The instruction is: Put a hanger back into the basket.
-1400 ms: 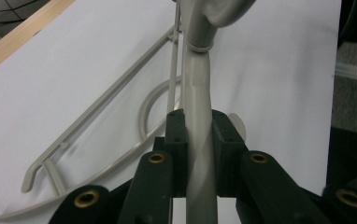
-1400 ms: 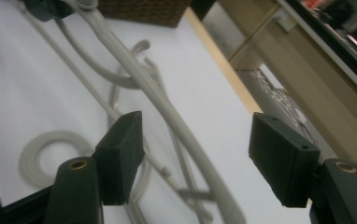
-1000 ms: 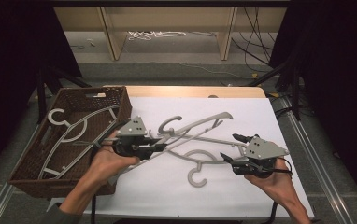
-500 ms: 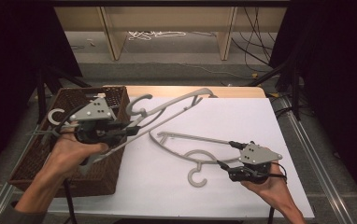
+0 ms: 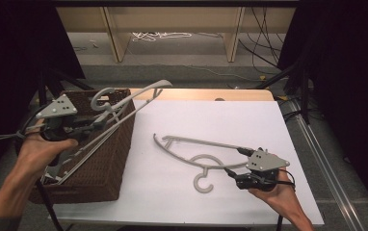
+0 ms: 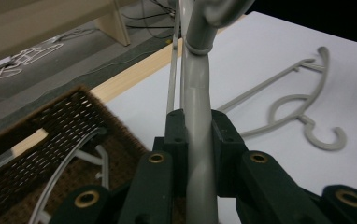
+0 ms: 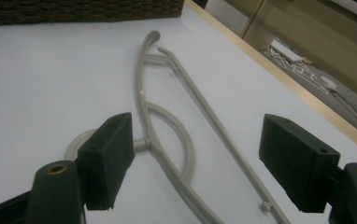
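grey hanger (image 5: 124, 103) clamped in left tongs (image 5: 94, 123) over wicker basket (image 5: 110, 159)

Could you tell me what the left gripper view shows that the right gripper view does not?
Left gripper view alone: the left claw clamped on a grey hanger, and another hanger inside the wicker basket. Right gripper view alone: the right claw, open, its jaws having just been opening, astride the hanger on the table without pressing it. Both share that lying hanger, the white table and the basket.
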The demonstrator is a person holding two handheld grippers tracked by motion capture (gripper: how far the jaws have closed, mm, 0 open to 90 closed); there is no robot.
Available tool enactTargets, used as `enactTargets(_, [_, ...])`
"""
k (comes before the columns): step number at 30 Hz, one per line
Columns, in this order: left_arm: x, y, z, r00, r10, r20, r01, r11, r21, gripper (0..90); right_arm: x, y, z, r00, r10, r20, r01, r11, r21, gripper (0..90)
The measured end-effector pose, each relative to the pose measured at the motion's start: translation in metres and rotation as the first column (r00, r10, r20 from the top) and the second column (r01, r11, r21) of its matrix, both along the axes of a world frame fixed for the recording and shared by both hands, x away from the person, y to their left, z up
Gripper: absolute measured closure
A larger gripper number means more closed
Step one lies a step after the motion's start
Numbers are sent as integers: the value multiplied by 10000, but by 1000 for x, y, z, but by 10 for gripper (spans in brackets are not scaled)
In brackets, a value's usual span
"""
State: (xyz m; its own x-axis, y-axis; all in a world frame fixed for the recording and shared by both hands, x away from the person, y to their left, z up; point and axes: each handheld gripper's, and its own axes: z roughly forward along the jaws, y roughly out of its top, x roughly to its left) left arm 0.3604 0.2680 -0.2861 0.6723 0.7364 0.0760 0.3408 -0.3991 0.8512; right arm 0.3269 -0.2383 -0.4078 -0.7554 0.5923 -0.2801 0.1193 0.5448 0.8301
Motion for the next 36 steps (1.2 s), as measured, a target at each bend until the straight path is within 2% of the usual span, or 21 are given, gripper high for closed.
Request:
enactTargets(1, [3,6,-1,9998,91,190,-91,10000,-20,796,0,0,0,10000,7,-9,-7,10000,-13,273])
enactTargets(2, [3,15,-3,9991,433,36,-433,9990,-56,796,0,0,-1,10000,17,-78,-18,10000,-69,272])
enactTargets(3, [3,20,-4,9981,621,60,-620,9980,-126,796,0,0,-2,10000,-14,-22,14,10000,-43,272])
enactTargets(6, [4,28,-5,9970,775,-24,-776,9967,-221,796,1,0,-2,10000,-21,-60,20,10000,-64,272])
enactTargets(8, [4,41,-7,9941,1084,48,-1083,9939,-187,796,1,-1,-3,9999,-9,-159,8,9999,-114,272])
enactTargets(10, [4,49,-10,9921,1248,-83,-1250,9915,-350,796,1,-1,-3,9999,-52,-113,51,10000,-67,272])
enactTargets(14, [4,64,-17,9869,1595,-251,-1603,9864,-352,796,1,-1,-4,9999,-46,-156,44,10000,-87,272])
enactTargets(20, [5,74,-24,9846,1721,-319,-1726,9849,-152,796,2,0,-6,9998,-6,-189,3,9999,-148,272])
enactTargets(22, [7,79,-28,9864,1597,-382,-1587,9869,285,796,2,-1,-5,9999,-15,-170,13,9999,-168,272])
enactTargets(24, [7,78,-30,9841,1731,-388,-1724,9848,218,796,1,-2,-5,9997,-4,-232,0,9998,-183,272])
enactTargets(25, [9,81,-31,9852,1667,-409,-1644,9849,543,796,2,-2,-6,9999,-75,-147,73,9999,-148,272])
enactTargets(30, [14,88,-38,9810,1856,-566,-1806,9800,831,796,2,-3,-7,9998,-54,-216,48,9996,-278,272])
enactTargets(31, [14,92,-37,9825,1761,-609,-1678,9783,1215,796,2,-3,-7,9998,-81,-168,76,9996,-278,273])
enactTargets(36, [16,96,-44,9756,2052,-778,-1969,9751,1019,796,2,-3,-6,9998,-120,-133,116,9996,-251,272])
